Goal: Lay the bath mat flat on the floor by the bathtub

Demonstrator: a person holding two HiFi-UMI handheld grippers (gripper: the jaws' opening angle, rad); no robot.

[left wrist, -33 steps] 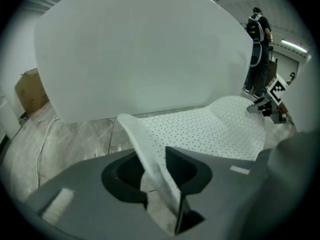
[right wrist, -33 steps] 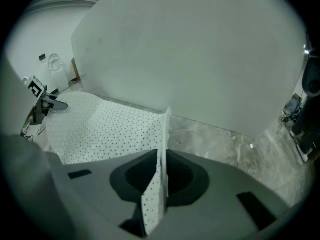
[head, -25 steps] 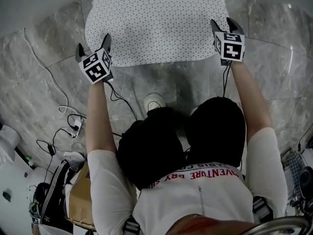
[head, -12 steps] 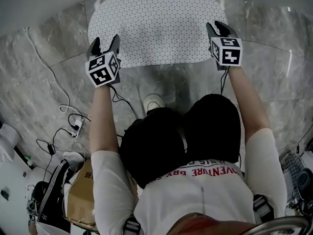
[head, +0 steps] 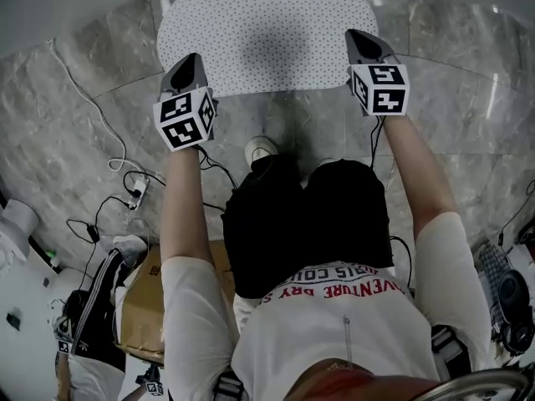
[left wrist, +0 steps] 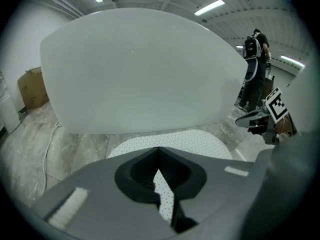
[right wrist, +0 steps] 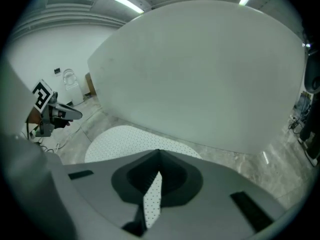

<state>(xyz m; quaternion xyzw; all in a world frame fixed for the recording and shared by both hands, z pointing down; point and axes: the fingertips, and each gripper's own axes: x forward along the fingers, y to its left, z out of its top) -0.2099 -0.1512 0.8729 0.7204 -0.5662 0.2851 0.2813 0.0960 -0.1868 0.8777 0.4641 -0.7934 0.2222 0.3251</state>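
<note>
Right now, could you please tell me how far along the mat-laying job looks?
Done: the white dotted oval bath mat lies flat on the grey marble floor beside the white bathtub. In hand: nothing; the left gripper and right gripper are shut and empty above its near edge. Left: seemingly nothing, beyond perhaps checking its position.

Lettering on the shirt only

The white shirt [head: 343, 295] has two lines of dark print across it, seen upside down in the head view. "VENTURE" and "DRY" can be read in the lower line and "COL" in the upper, and the rest is cut off or folded. The left marker cube [head: 185, 119] and the right marker cube [head: 380, 88] show black-and-white square patterns, no letters.
</note>
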